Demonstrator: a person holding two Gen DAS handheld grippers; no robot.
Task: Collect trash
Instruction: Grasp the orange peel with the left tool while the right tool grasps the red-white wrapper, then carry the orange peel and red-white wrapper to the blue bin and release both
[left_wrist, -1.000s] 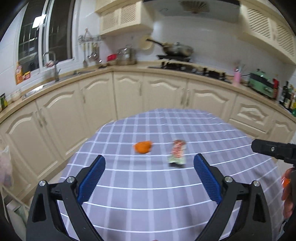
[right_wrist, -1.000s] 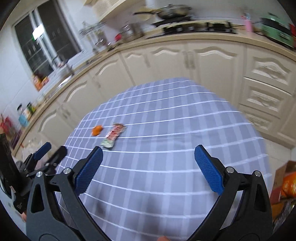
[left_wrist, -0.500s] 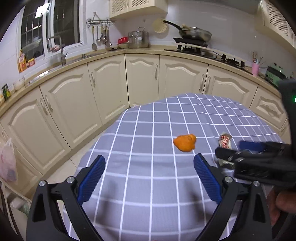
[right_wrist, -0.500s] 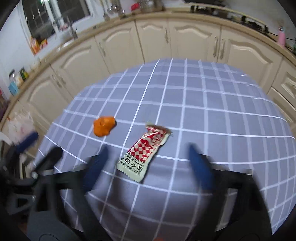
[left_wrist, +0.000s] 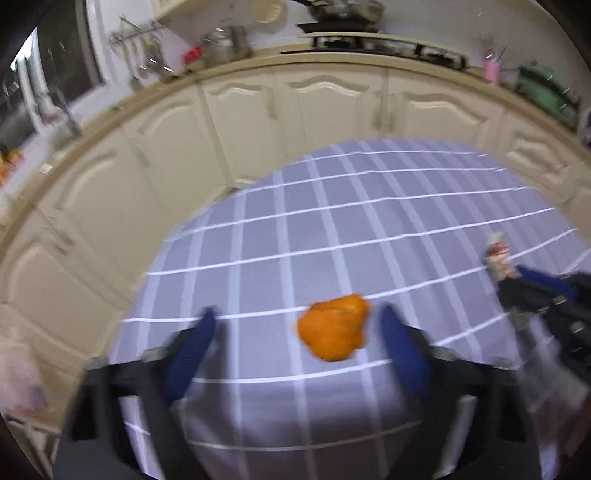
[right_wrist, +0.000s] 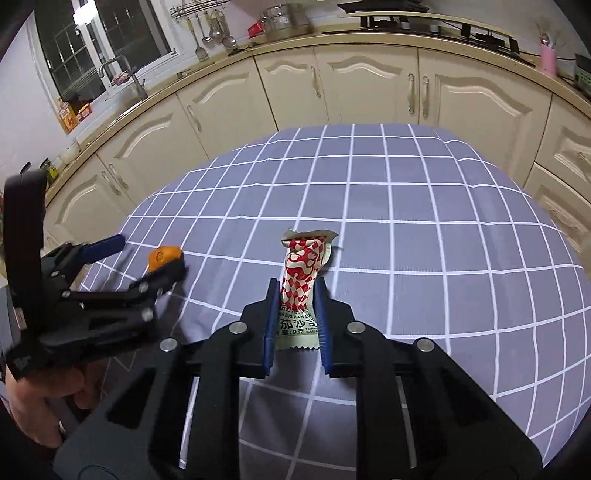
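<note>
Right gripper: blue pads pressed onto both long sides of a ketchup sachet, red-and-white check print, pale green printed band at the near end, torn top flaring just past the fingertips. Sachet sits toward the near middle of the tablecloth, a grey-lilac cloth with a white grid. Whether the sachet is lifted or touching the cloth cannot be told. Left gripper: fingers spread wide, blurred, straddling an orange peel scrap, a crumpled bright orange lump lying closer to the right pad; contact cannot be told. In the right wrist view the left gripper and the peel are near the cloth's left edge, well apart from the sachet. Open cloth runs from the sachet to the far and right edges. Beyond the far edge, a gap, then cream kitchen cabinets curving under a countertop.
</note>
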